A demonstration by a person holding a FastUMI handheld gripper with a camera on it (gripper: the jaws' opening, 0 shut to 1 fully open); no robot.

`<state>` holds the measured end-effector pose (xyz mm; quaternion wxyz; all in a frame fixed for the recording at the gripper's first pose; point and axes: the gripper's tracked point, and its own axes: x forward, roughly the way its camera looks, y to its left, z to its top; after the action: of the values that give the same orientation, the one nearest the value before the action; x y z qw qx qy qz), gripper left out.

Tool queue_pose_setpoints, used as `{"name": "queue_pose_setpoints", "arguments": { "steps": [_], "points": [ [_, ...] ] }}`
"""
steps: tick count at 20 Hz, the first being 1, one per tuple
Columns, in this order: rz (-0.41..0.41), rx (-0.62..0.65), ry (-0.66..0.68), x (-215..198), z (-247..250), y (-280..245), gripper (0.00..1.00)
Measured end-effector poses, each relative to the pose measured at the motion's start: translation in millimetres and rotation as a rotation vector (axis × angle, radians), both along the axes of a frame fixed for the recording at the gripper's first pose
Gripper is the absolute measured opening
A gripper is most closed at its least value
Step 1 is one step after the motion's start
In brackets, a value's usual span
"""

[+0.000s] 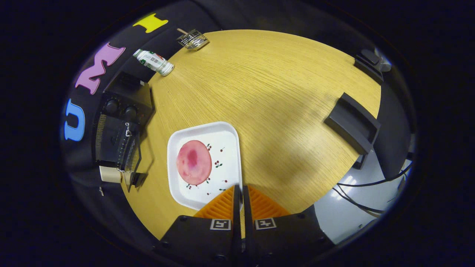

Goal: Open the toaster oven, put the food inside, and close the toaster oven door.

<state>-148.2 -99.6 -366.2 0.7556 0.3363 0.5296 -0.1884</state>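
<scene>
I see the table [282, 92] evenly and warmly lit from above, its grain sharp. A broad soft shadow lies on the wood just ahead of the closed gripper [240, 193]. The plate [226, 129] is bright white without glare. The fisheye bends the table's far rim, and the oven [120, 126] sits dim and slightly soft.

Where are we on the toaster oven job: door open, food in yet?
Done: the toaster oven door looks swung open. In hand: nothing; the hand-held gripper is shut with nothing between its fingers, at the white plate edge. Left: the round pink food remains on the plate; load it, close the door.
</scene>
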Motion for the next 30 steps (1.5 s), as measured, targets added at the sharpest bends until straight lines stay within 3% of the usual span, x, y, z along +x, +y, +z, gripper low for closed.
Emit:
{"name": "queue_pose_setpoints", "arguments": {
  "steps": [3,4,7,9,15,19,24,30],
  "points": [
    [0.067,-0.049,0.039,0.6,1.7,1.9,0.24],
    [0.085,-0.069,0.038,2.2,0.4,1.9,0.24],
    [0.082,-0.031,-0.001,0.1,-1.0,2.4,0.06],
    [0.058,0.016,-0.024,-1.0,0.1,4.8,0.05],
    [-0.279,0.318,-0.176,-3.0,20.7,11.3,0.05],
    [-0.361,0.364,-0.251,-2.6,36.9,9.2,0.05],
    [-0.339,0.406,-0.362,5.1,86.2,24.8,0.05],
    [-0.190,0.444,-0.439,55.4,138.4,93.7,0.05]
  ]
}}
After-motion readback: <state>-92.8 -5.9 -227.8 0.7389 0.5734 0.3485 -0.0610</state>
